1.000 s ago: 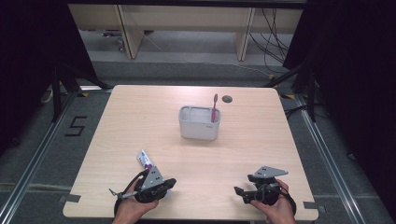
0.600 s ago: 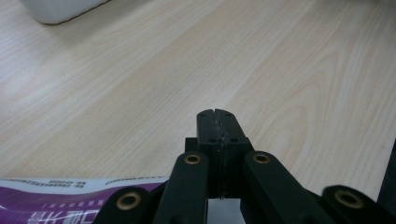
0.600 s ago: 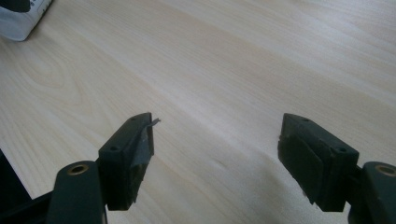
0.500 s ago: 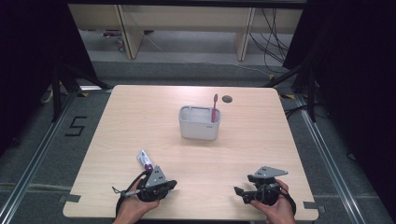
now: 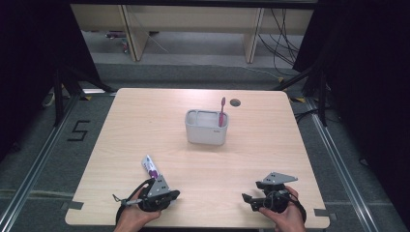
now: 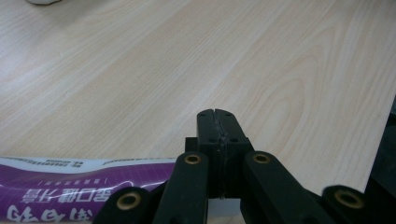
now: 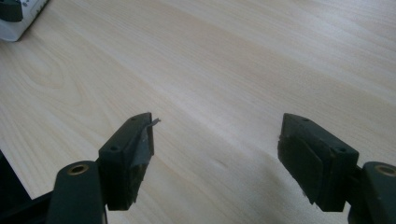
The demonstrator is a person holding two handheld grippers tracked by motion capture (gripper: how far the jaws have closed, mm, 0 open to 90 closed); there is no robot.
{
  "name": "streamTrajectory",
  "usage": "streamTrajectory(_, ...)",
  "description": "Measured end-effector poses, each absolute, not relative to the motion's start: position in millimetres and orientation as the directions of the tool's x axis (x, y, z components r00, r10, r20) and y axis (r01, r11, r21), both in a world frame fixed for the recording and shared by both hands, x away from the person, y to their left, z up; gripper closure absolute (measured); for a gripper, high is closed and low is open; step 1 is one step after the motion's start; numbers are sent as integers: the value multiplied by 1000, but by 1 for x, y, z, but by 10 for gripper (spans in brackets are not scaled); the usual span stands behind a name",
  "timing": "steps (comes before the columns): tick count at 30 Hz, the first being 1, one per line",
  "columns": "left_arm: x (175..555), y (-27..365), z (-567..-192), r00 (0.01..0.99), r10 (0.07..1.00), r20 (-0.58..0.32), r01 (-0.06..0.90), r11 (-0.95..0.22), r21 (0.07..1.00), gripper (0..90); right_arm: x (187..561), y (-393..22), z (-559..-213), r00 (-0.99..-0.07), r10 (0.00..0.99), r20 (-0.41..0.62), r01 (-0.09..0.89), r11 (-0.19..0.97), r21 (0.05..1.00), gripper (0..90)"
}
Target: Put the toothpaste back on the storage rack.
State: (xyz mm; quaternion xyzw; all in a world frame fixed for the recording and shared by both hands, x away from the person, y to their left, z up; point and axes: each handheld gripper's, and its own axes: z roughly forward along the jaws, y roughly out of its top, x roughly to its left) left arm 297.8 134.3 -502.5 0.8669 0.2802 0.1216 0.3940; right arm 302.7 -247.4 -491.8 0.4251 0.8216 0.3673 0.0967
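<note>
Toothpaste tube (image 5: 150,167), white and purple, lies flat on the wooden table (image 5: 145,125) near its front left corner, just beside and ahead of the left gripper (image 5: 157,193). High view: left gripper rests low at the front edge, held by the person's left hand (image 5: 133,215); right gripper (image 5: 249,199) sits at the front right, well apart from the tube, in the right hand (image 5: 285,217). A grey holder (image 5: 205,133) stands mid-table with a pink toothbrush (image 5: 222,111) upright in its right end.

Left gripper view: the jaws are pressed together with nothing between them, over bare wood. The tube (image 6: 84,189) lies to the jaws' left, close against the gripper's linkage; contact cannot be told.

Right gripper view: right gripper (image 7: 215,154) has its jaws spread wide, bare table between them. A corner of the holder (image 7: 18,18) shows at top left.
</note>
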Motion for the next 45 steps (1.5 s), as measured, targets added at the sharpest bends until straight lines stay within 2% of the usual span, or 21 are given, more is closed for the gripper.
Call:
streamTrajectory(1,296,137,-502,817,577,-12,393,-541,744,892,304,-249,-491,-631,765,128,608,385,694,279)
streamTrajectory(4,295,141,-502,822,570,-21,396,-544,740,891,303,-248,-491,-620,769,155,627,366,687,279)
streamTrajectory(21,281,181,-505,833,552,-44,419,-576,702,870,304,-249,-491,-628,767,133,610,380,695,279)
streamTrajectory(37,285,217,-505,800,599,-30,463,-585,665,862,303,-246,-491,-616,773,151,629,367,686,279)
streamTrajectory(45,287,235,-506,778,628,13,478,-605,637,863,303,-246,-491,-616,774,149,628,368,686,279)
